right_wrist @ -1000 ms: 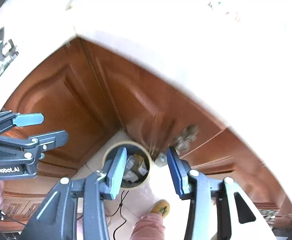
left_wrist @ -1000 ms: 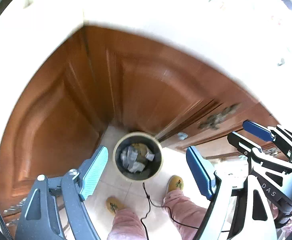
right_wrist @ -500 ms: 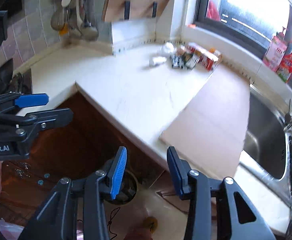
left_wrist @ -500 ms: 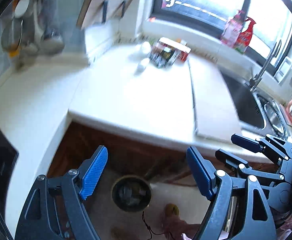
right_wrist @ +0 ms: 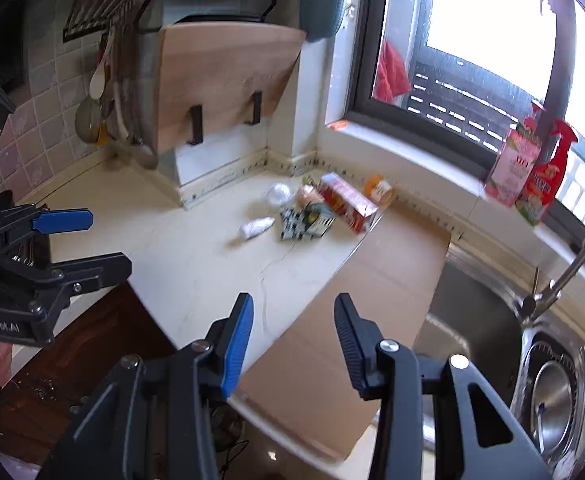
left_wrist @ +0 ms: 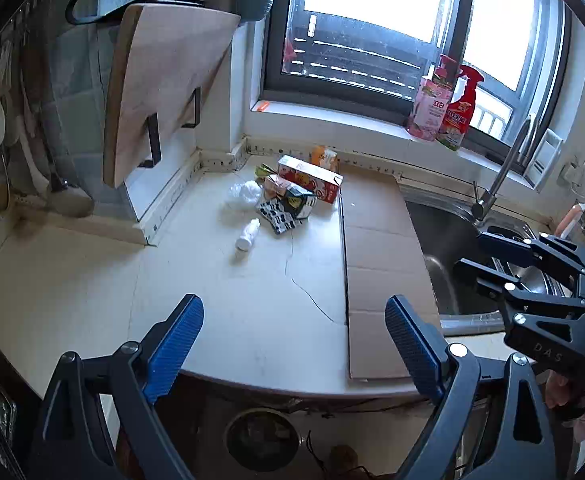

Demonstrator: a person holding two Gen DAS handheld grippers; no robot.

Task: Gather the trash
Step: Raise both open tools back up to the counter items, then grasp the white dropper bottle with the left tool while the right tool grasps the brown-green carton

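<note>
Trash lies in a heap at the back of the white counter [left_wrist: 220, 300]: a red carton [left_wrist: 309, 178], a black-and-white patterned pack [left_wrist: 280, 216], a small white bottle [left_wrist: 247, 234] on its side, a crumpled white bag [left_wrist: 243, 194] and an orange packet [left_wrist: 323, 157]. The heap also shows in the right wrist view, with the red carton [right_wrist: 346, 206] and white bottle [right_wrist: 256, 227]. My left gripper [left_wrist: 294, 344] is open and empty above the counter's front edge. My right gripper [right_wrist: 292, 340] is open and empty, to its right. The bin [left_wrist: 261, 438] stands on the floor below.
A flat cardboard sheet [left_wrist: 380, 264] lies right of the trash, beside the steel sink [right_wrist: 480, 320] and tap [left_wrist: 500, 172]. A wooden cutting board [left_wrist: 160, 88] hangs at the back left. Two spray bottles [left_wrist: 448, 108] stand on the window sill.
Both grippers rose from over the floor bin by the wooden cabinet doors to counter height and now face the trash heap. Both stayed open and empty.
</note>
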